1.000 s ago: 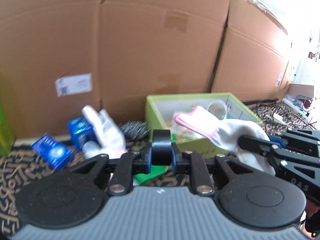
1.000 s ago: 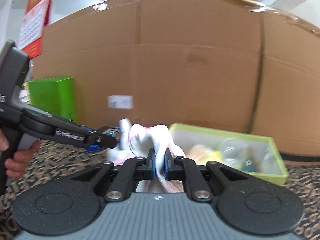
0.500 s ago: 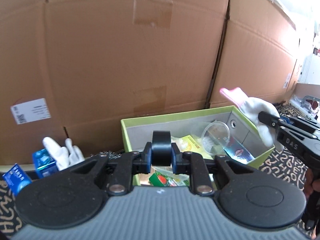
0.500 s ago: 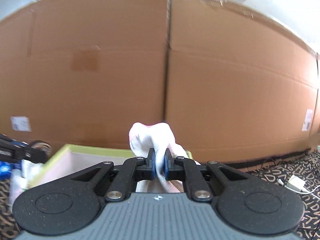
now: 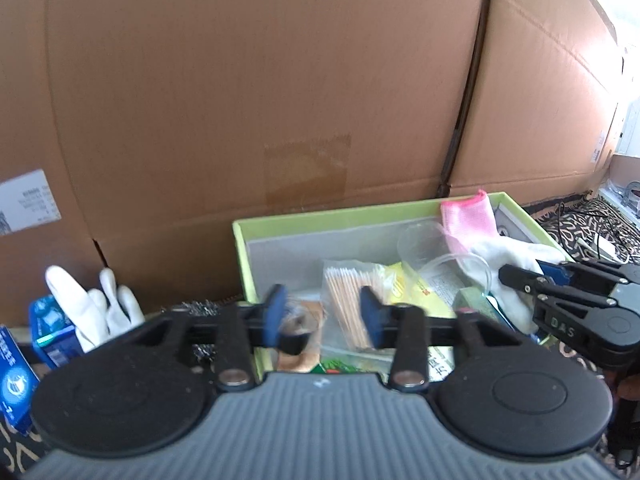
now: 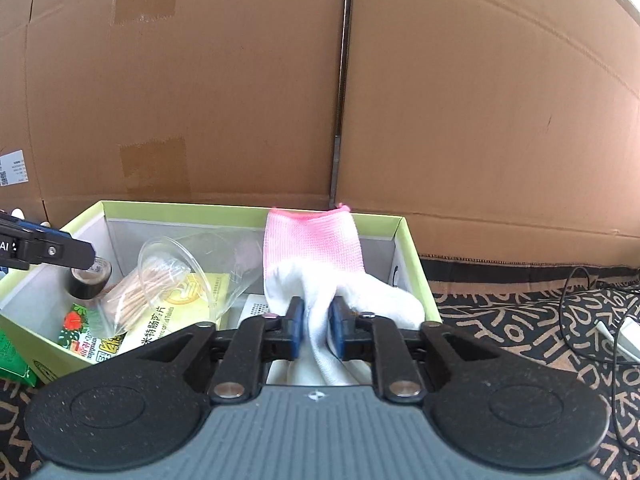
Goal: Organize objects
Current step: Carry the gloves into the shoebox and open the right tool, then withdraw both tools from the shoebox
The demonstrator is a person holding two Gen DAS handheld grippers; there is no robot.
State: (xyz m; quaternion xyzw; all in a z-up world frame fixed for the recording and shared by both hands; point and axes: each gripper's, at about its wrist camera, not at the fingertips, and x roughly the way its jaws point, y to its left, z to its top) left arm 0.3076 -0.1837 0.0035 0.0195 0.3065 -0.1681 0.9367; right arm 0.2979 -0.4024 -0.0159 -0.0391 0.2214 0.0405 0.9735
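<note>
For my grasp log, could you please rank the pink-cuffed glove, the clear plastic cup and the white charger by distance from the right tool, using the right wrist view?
1. Pink-cuffed glove: between the fingers of the right tool, over the green box's right end.
2. Clear plastic cup: to the left, lying inside the box.
3. White charger: far right, on the patterned cloth, outside the box.

Your frames are evenly daylit; glare blows out at 1 o'clock. Fisheye bends the edges. Left hand-held gripper (image 5: 322, 316) tips show motion blur.
</note>
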